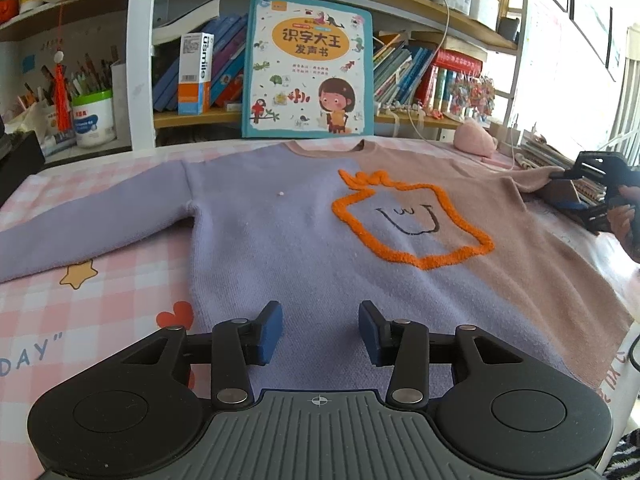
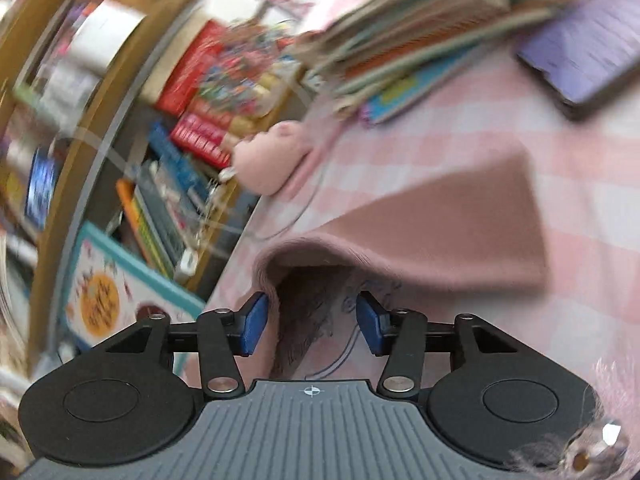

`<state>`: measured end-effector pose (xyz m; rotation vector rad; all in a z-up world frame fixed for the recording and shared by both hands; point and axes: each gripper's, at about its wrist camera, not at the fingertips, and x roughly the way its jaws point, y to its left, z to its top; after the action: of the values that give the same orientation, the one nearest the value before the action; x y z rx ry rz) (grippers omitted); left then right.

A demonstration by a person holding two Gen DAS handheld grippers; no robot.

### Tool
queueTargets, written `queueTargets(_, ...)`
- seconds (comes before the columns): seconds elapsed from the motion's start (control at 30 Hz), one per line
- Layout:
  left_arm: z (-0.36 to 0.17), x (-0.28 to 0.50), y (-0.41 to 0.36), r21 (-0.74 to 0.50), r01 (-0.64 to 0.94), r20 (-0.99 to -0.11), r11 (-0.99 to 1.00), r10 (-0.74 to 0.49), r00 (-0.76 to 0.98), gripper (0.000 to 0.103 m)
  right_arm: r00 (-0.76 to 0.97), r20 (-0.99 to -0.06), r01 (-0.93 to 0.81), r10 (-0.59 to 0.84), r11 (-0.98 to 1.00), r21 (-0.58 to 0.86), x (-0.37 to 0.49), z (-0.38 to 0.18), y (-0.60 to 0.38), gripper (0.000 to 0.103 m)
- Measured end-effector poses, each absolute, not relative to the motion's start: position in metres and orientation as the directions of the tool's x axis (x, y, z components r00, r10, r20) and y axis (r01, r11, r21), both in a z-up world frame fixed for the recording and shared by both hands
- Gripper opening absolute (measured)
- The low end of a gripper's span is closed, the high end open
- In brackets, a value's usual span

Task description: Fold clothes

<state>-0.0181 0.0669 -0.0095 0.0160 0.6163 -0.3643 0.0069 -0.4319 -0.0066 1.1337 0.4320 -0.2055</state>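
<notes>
Sweater (image 1: pixel 304 232) lies flat, front up, on the table (image 1: pixel 120 292), neck toward the far edge by the shelves, hem at the near edge. Its knit is soft and fuzzy: lilac on 1 half, dusty pink on the other, with a raised orange outline (image 1: pixel 412 224) stitched around a small face. The cloth under it is pink check.

Folding looks barely begun; judging by the layout, the first step, bringing a sleeve in, is in hand. The left gripper (image 1: pixel 320 334) hovers over the hem, fingers wide, holding nothing. The right gripper (image 2: pixel 308 326) is at the pink sleeve (image 2: pixel 452 232) near the right edge, fingers wide, 1 pad (image 2: pixel 252 324) against the lifted sleeve edge, not yet pinched.

Next it probably needs to close on that edge and carry the sleeve across the chest; the limp knit will likely sag and crease.
</notes>
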Motion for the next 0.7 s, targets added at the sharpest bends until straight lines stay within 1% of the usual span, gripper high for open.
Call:
queueTargets(0.1,-0.009,-0.019,0.065,-0.077,0.341,-0.57,0.937,-0.322,0.756,0.045,0.922,-0.385,0.358,0.03,0.307,0.882,-0.006,-0.005,-0.447,0.047)
queueTargets(0.17,-0.009,-0.019,0.063,-0.069,0.346,-0.571,0.936,-0.322,0.755,0.05,0.939,-0.344,0.332,-0.008,0.28,0.901,-0.015,0.0,-0.455,0.055)
queueTargets(0.2,-0.009,-0.019,0.062,-0.067,0.352,-0.572,0.934,-0.325,0.753,0.053,0.94,-0.339,0.333,-0.03,0.279,0.9,-0.019,0.003,-0.459,0.062)
queueTargets(0.3,-0.01,-0.02,0.061,-0.062,0.356,-0.574,0.933,-0.325,0.752,0.054,0.924,-0.375,0.379,-0.071,0.287,0.88,-0.023,0.005,-0.473,0.062)
queueTargets(0.37,-0.01,-0.02,0.061,-0.059,0.357,-0.574,0.932,-0.325,0.751,0.054,0.908,-0.416,0.415,-0.058,0.277,0.867,-0.019,0.0,-0.48,0.057)
queueTargets(0.4,-0.01,-0.02,0.061,-0.058,0.357,-0.575,0.932,-0.324,0.752,0.054,0.896,-0.441,0.437,-0.049,0.273,0.857,-0.016,-0.003,-0.482,0.05)
queueTargets(0.43,-0.01,-0.02,0.061,-0.056,0.357,-0.575,0.932,-0.323,0.752,0.054,0.886,-0.461,0.455,-0.044,0.272,0.848,-0.013,-0.005,-0.483,0.04)
queueTargets(0.47,-0.01,-0.02,0.061,-0.055,0.357,-0.575,0.933,-0.321,0.752,0.054,0.877,-0.478,0.471,-0.044,0.27,0.84,-0.012,-0.006,-0.482,0.037)
queueTargets(0.5,-0.01,-0.02,0.061,-0.053,0.356,-0.575,0.933,-0.32,0.753,0.054,0.873,-0.486,0.478,-0.043,0.274,0.834,-0.011,-0.005,-0.48,0.037)
queueTargets(0.6,-0.009,-0.02,0.06,-0.052,0.354,-0.576,0.934,-0.318,0.753,0.055,0.883,-0.469,0.455,-0.035,0.314,0.833,-0.016,0.003,-0.468,0.038)
queueTargets(0.7,-0.009,-0.02,0.059,-0.061,0.362,-0.576,0.93,-0.329,0.749,0.061,0.879,-0.478,0.455,-0.008,0.322,0.831,-0.014,0.002,-0.458,0.038)
